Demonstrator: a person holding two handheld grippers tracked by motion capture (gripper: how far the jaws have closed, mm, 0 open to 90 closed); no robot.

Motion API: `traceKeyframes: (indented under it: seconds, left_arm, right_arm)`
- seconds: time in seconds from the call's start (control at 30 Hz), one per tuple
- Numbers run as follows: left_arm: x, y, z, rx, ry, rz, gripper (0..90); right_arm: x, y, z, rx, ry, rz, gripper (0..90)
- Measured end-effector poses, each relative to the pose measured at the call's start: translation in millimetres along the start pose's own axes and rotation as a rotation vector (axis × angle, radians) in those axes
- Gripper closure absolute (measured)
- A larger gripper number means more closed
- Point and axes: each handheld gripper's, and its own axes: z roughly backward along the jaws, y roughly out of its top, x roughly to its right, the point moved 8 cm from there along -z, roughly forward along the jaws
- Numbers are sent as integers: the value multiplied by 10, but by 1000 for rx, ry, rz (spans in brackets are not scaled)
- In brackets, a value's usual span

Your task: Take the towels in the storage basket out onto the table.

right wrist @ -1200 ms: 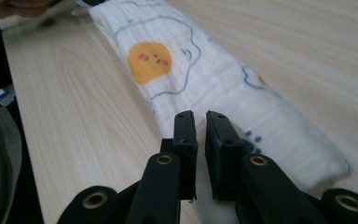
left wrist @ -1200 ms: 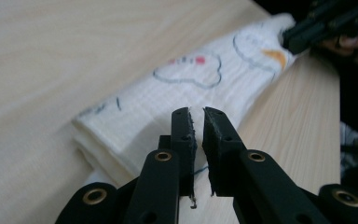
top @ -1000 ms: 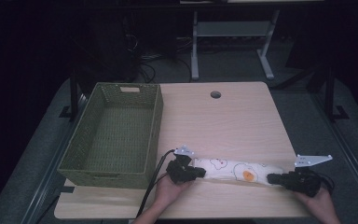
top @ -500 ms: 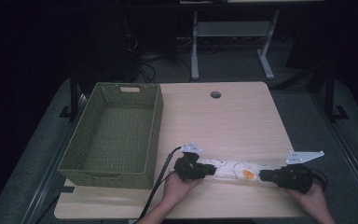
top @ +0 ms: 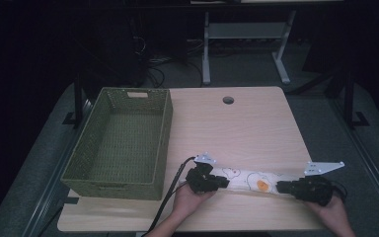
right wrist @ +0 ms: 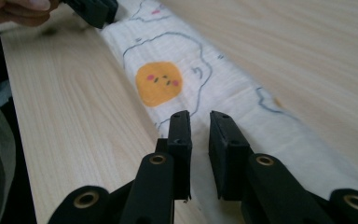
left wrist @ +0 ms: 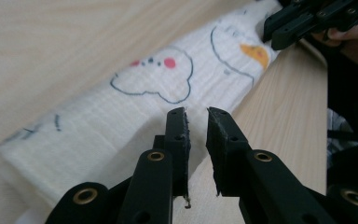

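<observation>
Fingers L (left wrist: 196, 116): narrow gap, just been easing open, nothing pinched — tips over near edge of rolled cloth (left wrist: 135, 102) | fingers R (right wrist: 199, 119): same slit, opening too, empty — at cloth's other end | cloth: long printed roll lying flat along worktop (top: 246, 123) front edge, between both grippers | green basket (top: 121, 143) left, well apart

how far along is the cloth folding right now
Done: the printed cloth already lies folded into a long narrow strip on the table. In hand: the left gripper and right gripper sit at its two ends, jaws just opening a narrow gap with no cloth between the pads. Left: probably folding it shorter, and perhaps moving it to the green basket, which holds nothing.
</observation>
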Motion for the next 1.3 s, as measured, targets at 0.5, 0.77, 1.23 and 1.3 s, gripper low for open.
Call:
traceKeyframes:
  seconds: [0.5,0.77,1.23,1.3]
  left_arm:
    - [-229,-197,84,-16,63,45,790]
    - [-187,-144,134,7,64,36,764]
    - [-360,-34,329,97,143,108,709]
    - [-389,-50,327,93,159,117,694]
  right_arm:
    - [248,-203,120,15,-83,-65,770]
    - [223,-170,147,29,-74,-77,730]
    - [336,-129,333,93,-161,-143,669]
    - [350,-146,335,93,-168,-153,662]
